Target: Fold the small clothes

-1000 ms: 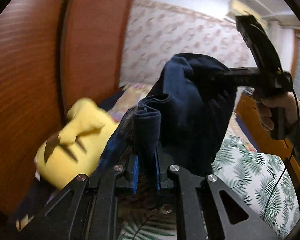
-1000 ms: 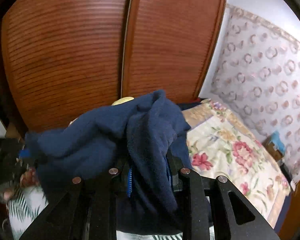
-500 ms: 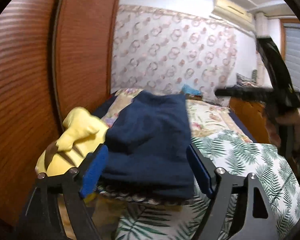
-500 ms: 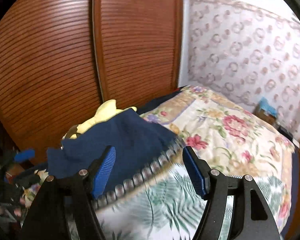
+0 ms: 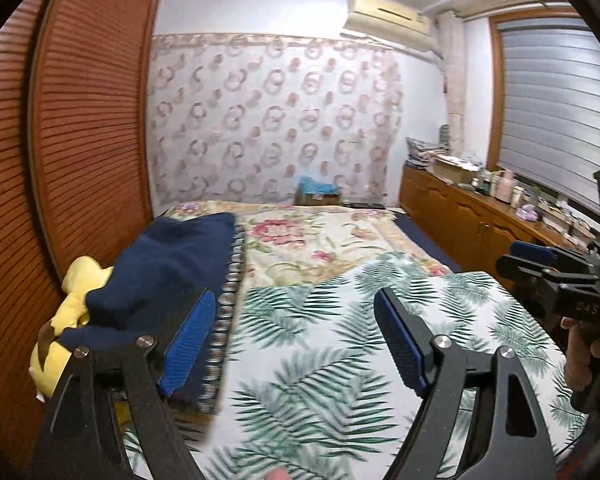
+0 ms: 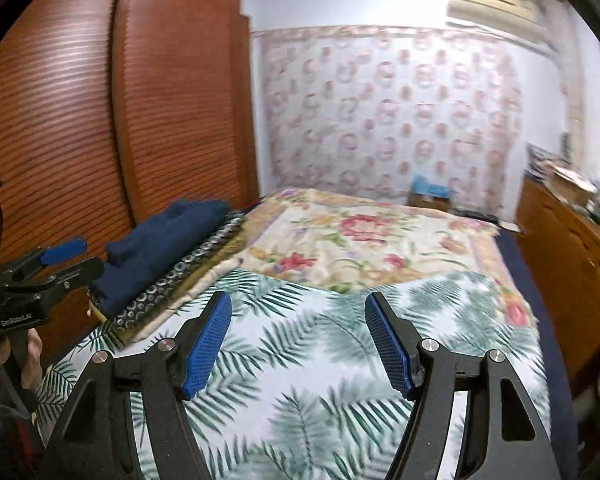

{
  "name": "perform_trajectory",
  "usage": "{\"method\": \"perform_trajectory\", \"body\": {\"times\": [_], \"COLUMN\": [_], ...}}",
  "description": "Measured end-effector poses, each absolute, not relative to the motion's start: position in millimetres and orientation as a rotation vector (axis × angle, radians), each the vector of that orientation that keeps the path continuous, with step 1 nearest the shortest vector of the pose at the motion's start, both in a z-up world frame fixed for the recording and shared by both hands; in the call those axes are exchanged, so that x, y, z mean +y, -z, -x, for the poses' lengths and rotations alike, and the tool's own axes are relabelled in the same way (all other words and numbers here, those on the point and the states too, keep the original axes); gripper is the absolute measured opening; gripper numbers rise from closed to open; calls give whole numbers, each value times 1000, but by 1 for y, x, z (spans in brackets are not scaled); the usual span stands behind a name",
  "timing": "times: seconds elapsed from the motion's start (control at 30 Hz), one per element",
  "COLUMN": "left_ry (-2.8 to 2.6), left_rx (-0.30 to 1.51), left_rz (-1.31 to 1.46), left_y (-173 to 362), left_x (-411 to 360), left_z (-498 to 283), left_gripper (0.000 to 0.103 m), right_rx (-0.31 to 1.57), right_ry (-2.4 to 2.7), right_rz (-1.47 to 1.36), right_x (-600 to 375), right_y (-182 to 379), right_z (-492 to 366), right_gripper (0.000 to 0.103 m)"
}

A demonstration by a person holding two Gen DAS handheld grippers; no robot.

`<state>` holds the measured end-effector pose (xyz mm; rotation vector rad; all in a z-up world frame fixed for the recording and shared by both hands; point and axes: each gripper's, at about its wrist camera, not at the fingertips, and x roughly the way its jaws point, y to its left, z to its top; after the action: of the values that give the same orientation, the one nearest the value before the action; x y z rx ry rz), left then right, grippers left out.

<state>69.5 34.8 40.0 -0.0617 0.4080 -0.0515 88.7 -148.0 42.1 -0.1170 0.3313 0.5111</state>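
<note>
One folded dark navy fleece garment (image 5: 172, 268) lies at centre left of the left-wrist frame, on a patterned cushion edge beside one yellow plush toy (image 5: 70, 320). Left gripper (image 5: 296, 340): blue pads wide apart, nothing between them. Right gripper (image 6: 298, 344): jaws likewise wide, empty, above one white leaf-print bedsheet (image 6: 320, 360). Garment (image 6: 160, 244) sits at middle left in the right-wrist frame, apart from both grippers. Two wooden louvred wardrobe doors (image 6: 100, 120) fill upper left.
</note>
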Motion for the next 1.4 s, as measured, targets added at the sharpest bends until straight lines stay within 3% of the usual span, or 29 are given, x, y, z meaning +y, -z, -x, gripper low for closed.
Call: {"method": "perform_trajectory", "body": {"times": [0.5, 1.4], "left_ry": [67, 58], "left_rx": [423, 408], "left_rz": [23, 26], "left_y": [-51, -51], "left_x": [-18, -17], "left_z": [-48, -44], "left_gripper": [82, 82], "right_rx": [249, 248], "right_ry": [-393, -370], "right_rz": [36, 20], "right_x": [-148, -179], "right_y": [-9, -9], "right_z": [-14, -13], "right_gripper": [71, 71]}}
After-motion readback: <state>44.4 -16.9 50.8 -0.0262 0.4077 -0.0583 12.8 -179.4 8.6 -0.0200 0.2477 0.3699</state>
